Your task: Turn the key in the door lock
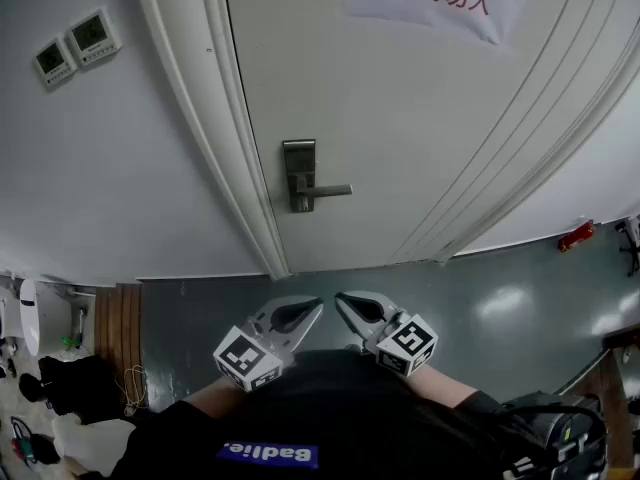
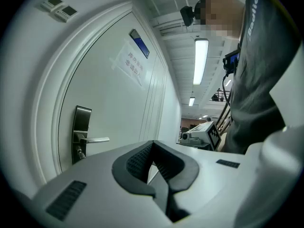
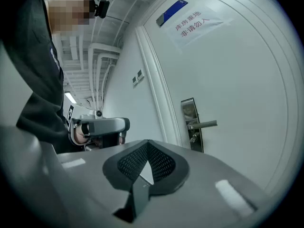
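Key juts outward from door lock; left gripper, right gripper fingers closed, empty.

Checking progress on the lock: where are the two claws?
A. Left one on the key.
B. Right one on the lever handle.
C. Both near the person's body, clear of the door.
C: in the head view the left claw and right claw sit by the person's torso, apart from the lock plate.
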